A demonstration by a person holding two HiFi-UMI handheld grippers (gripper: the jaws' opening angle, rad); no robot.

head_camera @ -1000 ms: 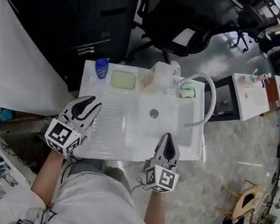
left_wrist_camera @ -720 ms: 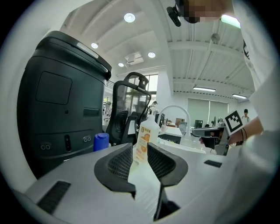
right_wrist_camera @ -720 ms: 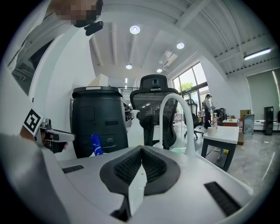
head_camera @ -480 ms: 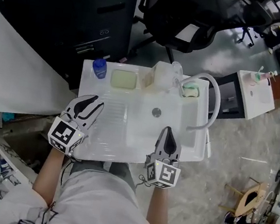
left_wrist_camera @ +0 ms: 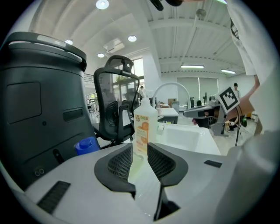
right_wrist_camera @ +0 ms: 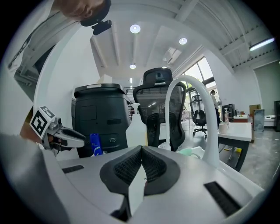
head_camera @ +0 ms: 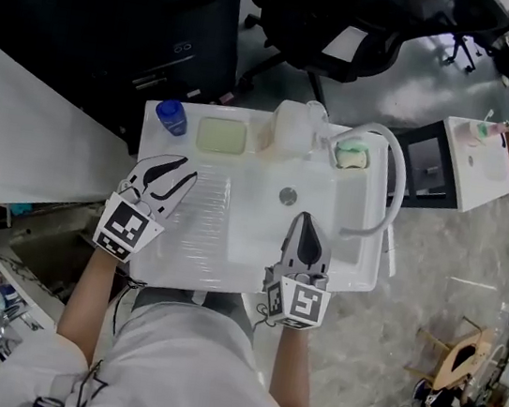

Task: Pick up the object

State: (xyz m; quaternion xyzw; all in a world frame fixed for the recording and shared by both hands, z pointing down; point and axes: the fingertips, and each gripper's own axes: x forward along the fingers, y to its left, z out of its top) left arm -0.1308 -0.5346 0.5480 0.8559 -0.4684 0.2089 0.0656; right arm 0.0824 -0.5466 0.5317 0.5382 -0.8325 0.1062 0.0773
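Over the last second both claws have crept away from the person and further over the white sink [head_camera: 189, 272]; the left gripper [head_camera: 183, 171] now hangs above the ribbed draining board on the left, a little nearer the far ledge than before, and the right gripper [head_camera: 304, 219] has slid up over the basin until its tip sits just near of the drain [head_camera: 288, 195]. The left claw is spread, nothing between its jaws; in the left gripper view its gap frames the clear bottle [left_wrist_camera: 145, 126] with the orange label, which stands upright on the far ledge, well apart from the jaws. The right claw is pressed together and empty; the right gripper view shows its two pads meeting at the tip. Nothing is lifted yet, and everything stands untouched along the far ledge: a blue bottle [head_camera: 171, 116] at the far left corner, a pale yellow soap bar [head_camera: 222, 135] beside it, the clear bottle near the middle, and the white curved tap [head_camera: 392, 185] arching on the right. Judging by how the open left claw lines up on it, the clear bottle looks like the thing to pick up, and the shift reads as the start of a reach; most of the way across the board is still to cover before any grasp.
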